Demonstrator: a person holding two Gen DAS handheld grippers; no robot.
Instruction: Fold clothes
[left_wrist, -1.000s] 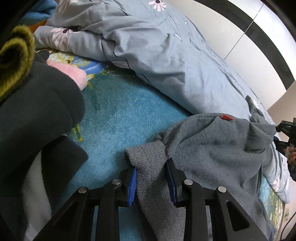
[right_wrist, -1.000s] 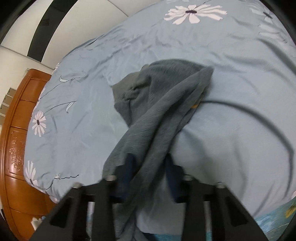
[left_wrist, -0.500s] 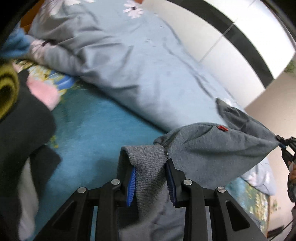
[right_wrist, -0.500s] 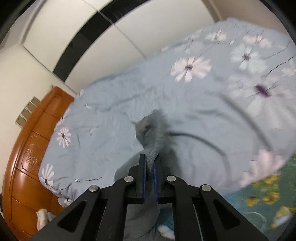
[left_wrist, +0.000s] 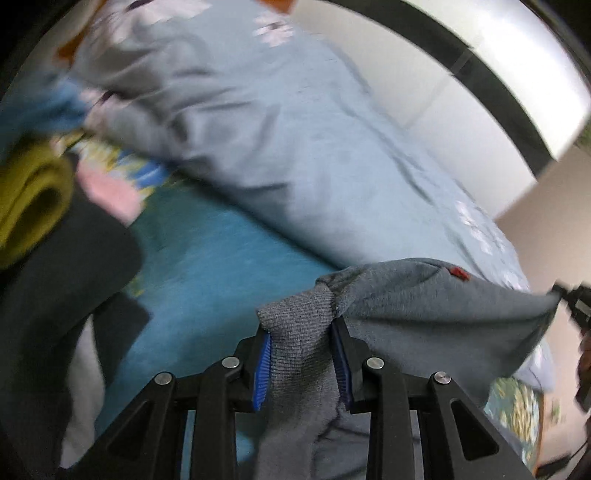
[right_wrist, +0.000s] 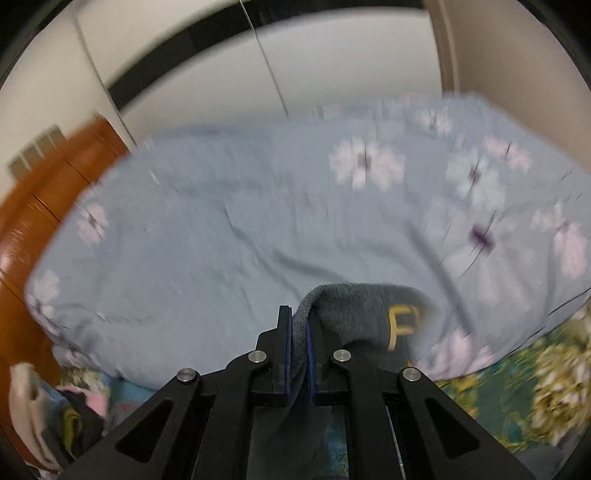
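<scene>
Sweater (left_wrist: 436, 314) btwn tools, duvet (left_wrist: 295, 155) behind.

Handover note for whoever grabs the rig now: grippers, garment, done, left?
Left gripper: shut on the ribbed edge of the grey garment.
Right gripper: shut on another edge of it.
Garment hangs stretched between both grippers above the blue blanket, beside the floral duvet.
Done: picked up, spread.
Left: lay flat and fold; no fold visible yet. Clothes pile waits at left.

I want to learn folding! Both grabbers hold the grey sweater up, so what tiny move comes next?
Probably lower it flat onto the blue blanket: the left gripper and right gripper both pinch the grey sweater, stretched between them in the air.
</scene>
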